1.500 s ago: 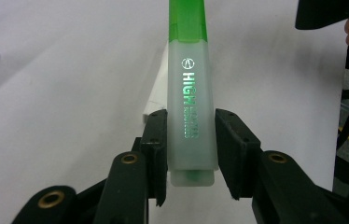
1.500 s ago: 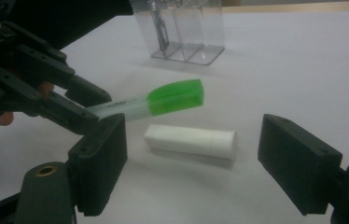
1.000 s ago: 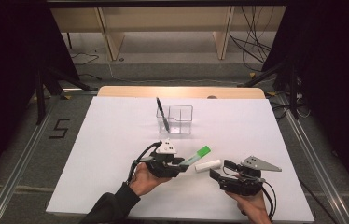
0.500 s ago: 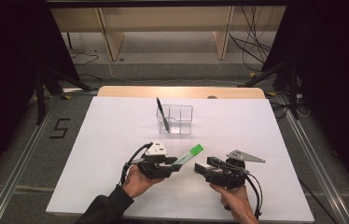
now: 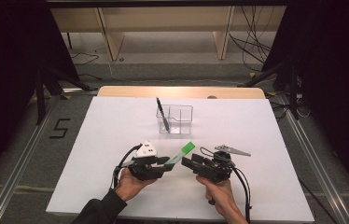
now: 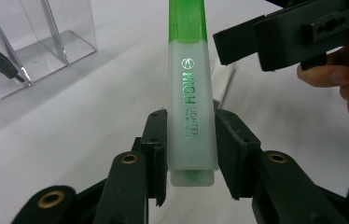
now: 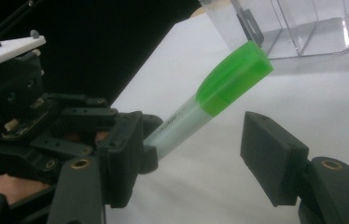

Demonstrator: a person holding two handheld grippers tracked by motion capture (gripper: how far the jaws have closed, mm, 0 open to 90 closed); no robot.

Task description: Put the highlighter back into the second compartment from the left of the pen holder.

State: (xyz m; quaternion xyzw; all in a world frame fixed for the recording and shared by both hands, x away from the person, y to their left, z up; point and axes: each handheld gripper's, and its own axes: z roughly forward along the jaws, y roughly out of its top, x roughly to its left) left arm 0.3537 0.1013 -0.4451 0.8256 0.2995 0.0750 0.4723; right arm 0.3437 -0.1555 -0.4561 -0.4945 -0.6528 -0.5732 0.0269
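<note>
The green-capped highlighter (image 6: 191, 93) is clamped by its translucent barrel between the jaws of the left tool (image 6: 191, 149) and is held slanted above the white surface (image 5: 116, 130), cap outward, apparently so the cap can be taken. The right tool (image 7: 196, 158) is brought up beside it; its jaws have just been closing, yet the cap (image 7: 234, 77) is not gripped. A clear organiser (image 5: 175, 119) with a black pen (image 5: 162, 113) is set farther back.

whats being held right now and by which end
The left tongs grip the green highlighter near its uncapped tail end. The right tongs, jaws just closing, straddle its barrel without pressing it.
</note>
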